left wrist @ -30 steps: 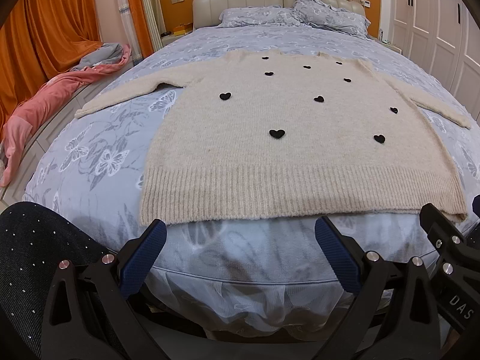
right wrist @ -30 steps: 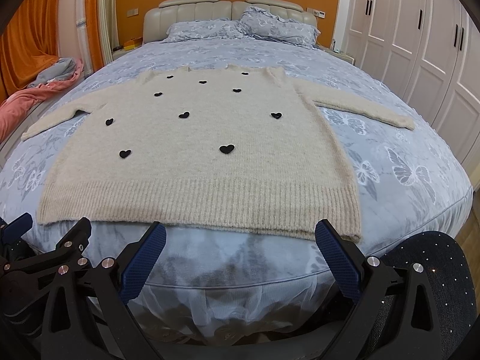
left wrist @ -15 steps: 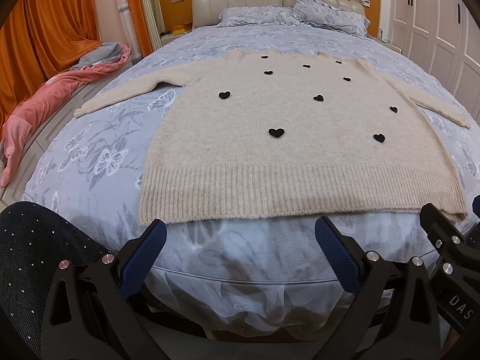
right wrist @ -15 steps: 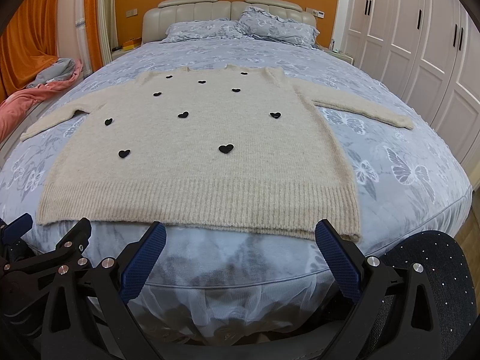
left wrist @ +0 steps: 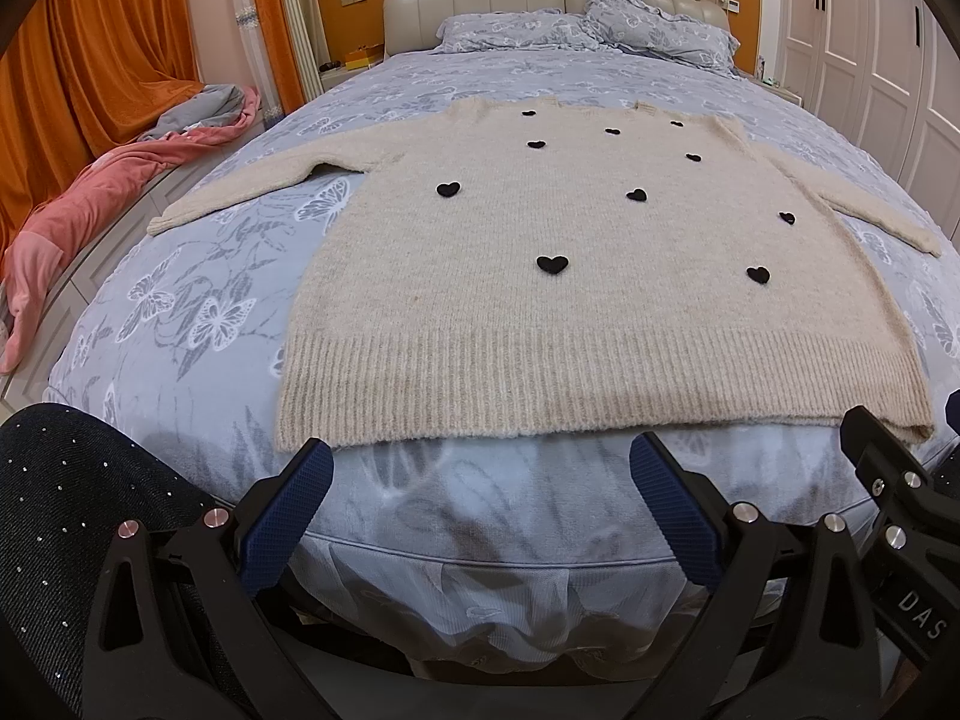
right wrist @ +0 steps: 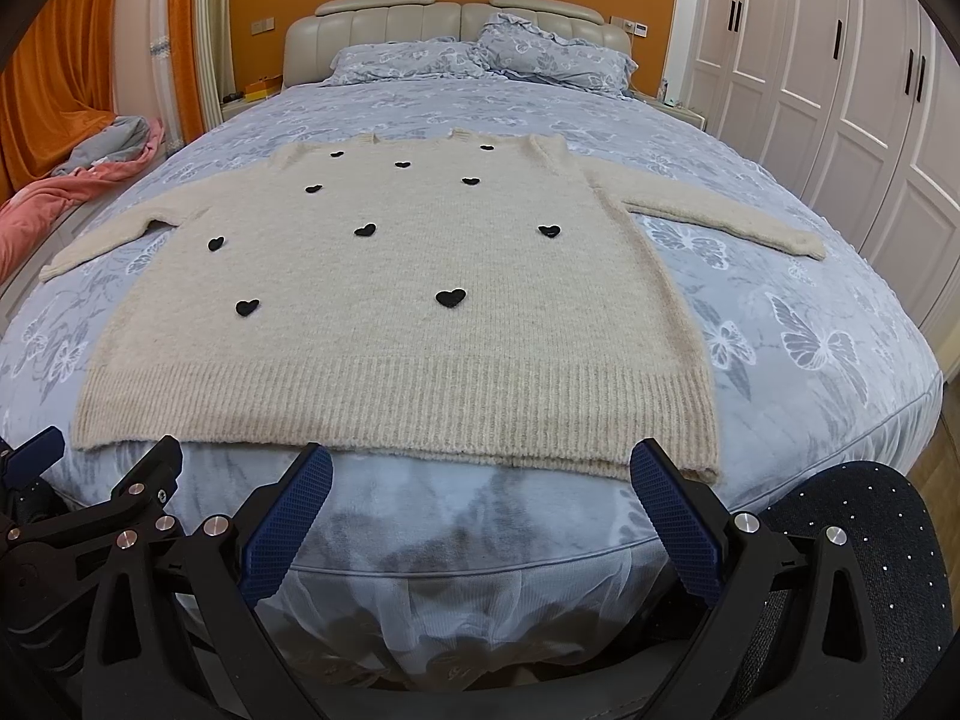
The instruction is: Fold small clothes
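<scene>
1. One cream sweater (left wrist: 576, 300) with black hearts lies flat on the bed (left wrist: 180, 312), sleeves spread, hem at the foot edge.
2. Soft, limp, light knit, likely; pinch the ribbed hem (right wrist: 396, 414) corners or cuffs.
3. Left gripper (left wrist: 480, 510) and right gripper (right wrist: 480, 510) hover below the hem, jaws apart, empty.

Fuzzy ribbed-knit sweater (left wrist: 600, 312), smooth printed cotton bedspread (left wrist: 180, 324), padded leather headboard (left wrist: 540, 6)

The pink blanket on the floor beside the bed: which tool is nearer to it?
Left. The left tool is at the bed's foot on the pink blanket side; the right tool is beyond it, farther away.
</scene>
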